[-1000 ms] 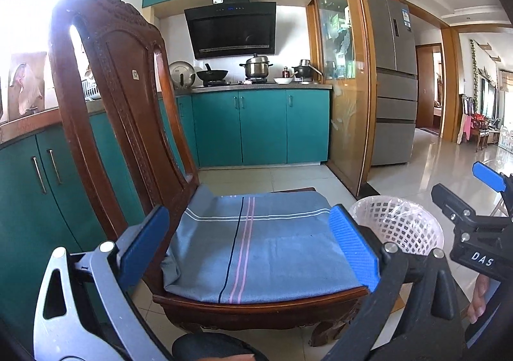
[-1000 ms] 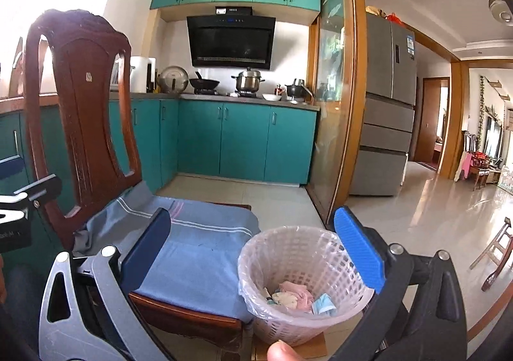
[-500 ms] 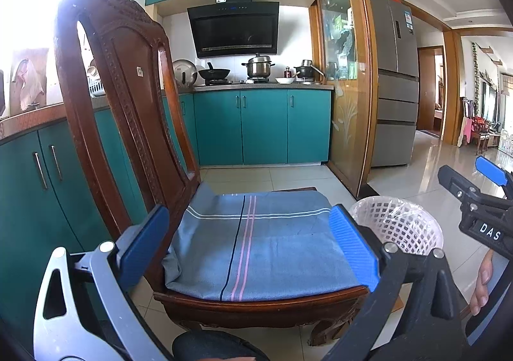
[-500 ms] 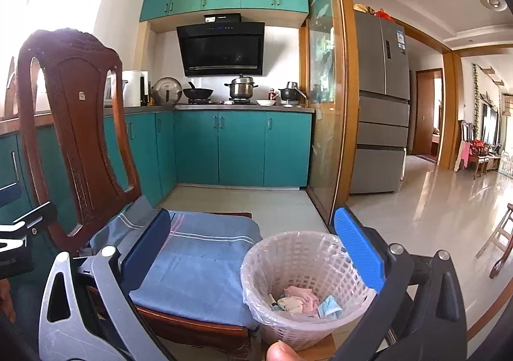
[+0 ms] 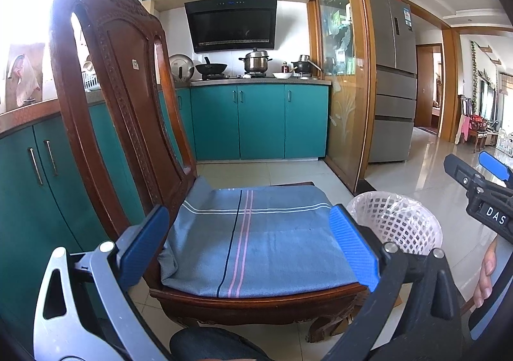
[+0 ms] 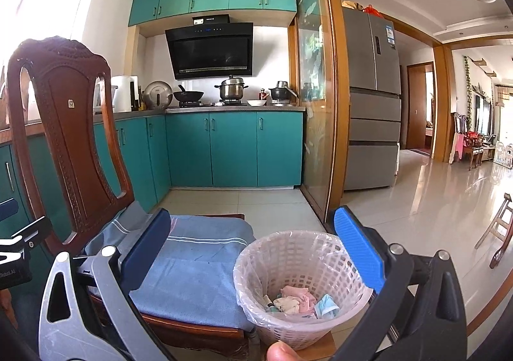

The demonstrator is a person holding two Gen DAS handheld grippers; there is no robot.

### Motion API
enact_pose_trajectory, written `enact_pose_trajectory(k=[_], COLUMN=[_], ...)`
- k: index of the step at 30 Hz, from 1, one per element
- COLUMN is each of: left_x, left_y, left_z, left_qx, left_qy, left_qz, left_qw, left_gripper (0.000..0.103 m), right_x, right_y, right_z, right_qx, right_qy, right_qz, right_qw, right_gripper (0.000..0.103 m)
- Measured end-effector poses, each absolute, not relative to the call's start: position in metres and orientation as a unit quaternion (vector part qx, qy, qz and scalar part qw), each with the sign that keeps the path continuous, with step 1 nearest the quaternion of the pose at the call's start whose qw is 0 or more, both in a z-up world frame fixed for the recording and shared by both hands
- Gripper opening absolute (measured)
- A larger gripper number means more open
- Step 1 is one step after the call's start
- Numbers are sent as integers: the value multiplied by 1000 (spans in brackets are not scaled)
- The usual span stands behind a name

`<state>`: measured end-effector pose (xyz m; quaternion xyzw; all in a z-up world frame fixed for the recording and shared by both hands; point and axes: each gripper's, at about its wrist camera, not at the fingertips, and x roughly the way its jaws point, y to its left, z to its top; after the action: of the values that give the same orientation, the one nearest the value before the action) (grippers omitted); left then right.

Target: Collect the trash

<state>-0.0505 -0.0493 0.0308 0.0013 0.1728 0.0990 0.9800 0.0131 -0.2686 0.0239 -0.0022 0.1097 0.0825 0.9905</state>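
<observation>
Left gripper (image 5: 248,252): I hold it over the front of the chair seat; jaws spread wide, nothing between the blue pads.

Right gripper (image 6: 253,255): I hold it above and just in front of the basket; jaws spread wide, empty. It also shows at the right edge of the left wrist view, with fingers of a hand (image 5: 485,274) below it.

Basket (image 6: 320,250): white lattice plastic, lined with a clear bag, upright on the tiled floor (image 6: 416,210), just beside the right front corner of the chair.

Trash (image 6: 299,300): crumpled pink, white and pale blue pieces lying in the bottom of the basket.

Chair (image 5: 121,98): dark carved wood, tall back, seat covered by a blue-grey cloth (image 5: 256,233) with white and pink stripes. Nothing lies on the cloth.

Background: teal cabinets (image 6: 231,149), bench with pots on a hob, black range hood (image 6: 210,50), grey refrigerator (image 6: 373,98).

A fingertip (image 6: 282,351) shows at the bottom edge of the right wrist view.
</observation>
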Motion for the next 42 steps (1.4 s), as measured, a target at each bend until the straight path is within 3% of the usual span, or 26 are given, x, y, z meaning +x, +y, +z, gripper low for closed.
enact_pose_trajectory(k=[42], left_x=[-28], left_y=[-43], left_z=[11], left_qx=[-9], left_qy=[231], left_qz=[111], left_qw=[967], left_gripper=[100], right_x=[35], right_y=[-257], right_z=[8], right_qx=[1], right_qy=[158], right_qz=[107], right_qw=[982], right_gripper=[100])
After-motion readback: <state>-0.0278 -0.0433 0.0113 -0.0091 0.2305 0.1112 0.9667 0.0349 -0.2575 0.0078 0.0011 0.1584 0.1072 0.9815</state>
